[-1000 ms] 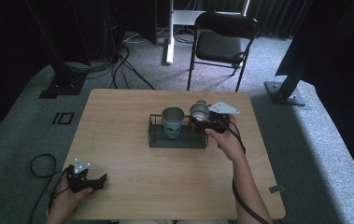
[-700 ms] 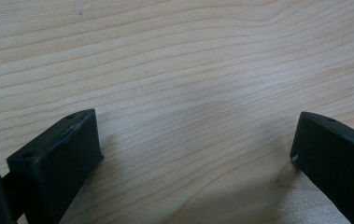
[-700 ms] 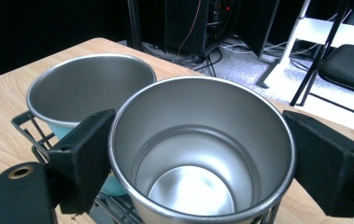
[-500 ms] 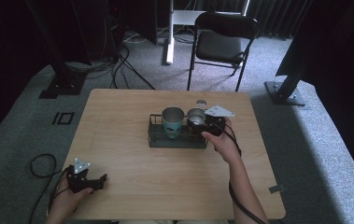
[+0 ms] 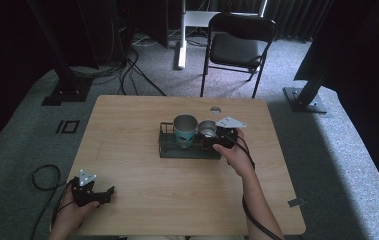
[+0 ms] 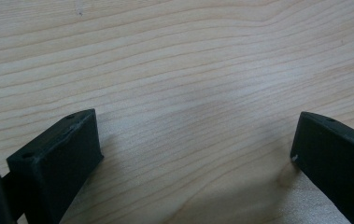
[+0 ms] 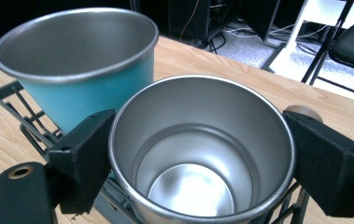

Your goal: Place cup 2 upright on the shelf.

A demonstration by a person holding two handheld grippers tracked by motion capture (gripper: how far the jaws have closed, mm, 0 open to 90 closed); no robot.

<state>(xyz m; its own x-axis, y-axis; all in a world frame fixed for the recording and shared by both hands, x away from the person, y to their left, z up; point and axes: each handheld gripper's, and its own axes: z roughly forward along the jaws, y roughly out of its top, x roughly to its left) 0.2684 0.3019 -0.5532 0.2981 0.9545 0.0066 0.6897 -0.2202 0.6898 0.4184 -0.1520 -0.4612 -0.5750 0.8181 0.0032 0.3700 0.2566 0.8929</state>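
Overhead table (image 5: 137, 125) view; two close gripper views

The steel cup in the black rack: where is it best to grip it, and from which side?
Grip the steel cup across its upper wall just under the rim, coming from the person's side, as the right gripper does now with one jaw on each flank. The teal cup stands close on one side and the wire rack surrounds its base.

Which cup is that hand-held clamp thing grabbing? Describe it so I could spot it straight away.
On the wooden table sits a black wire rack with two cups. The one you want is the plain silver steel cup at the rack's right end, between the right gripper jaws. Its neighbour, the teal cup, is coloured outside and taller.
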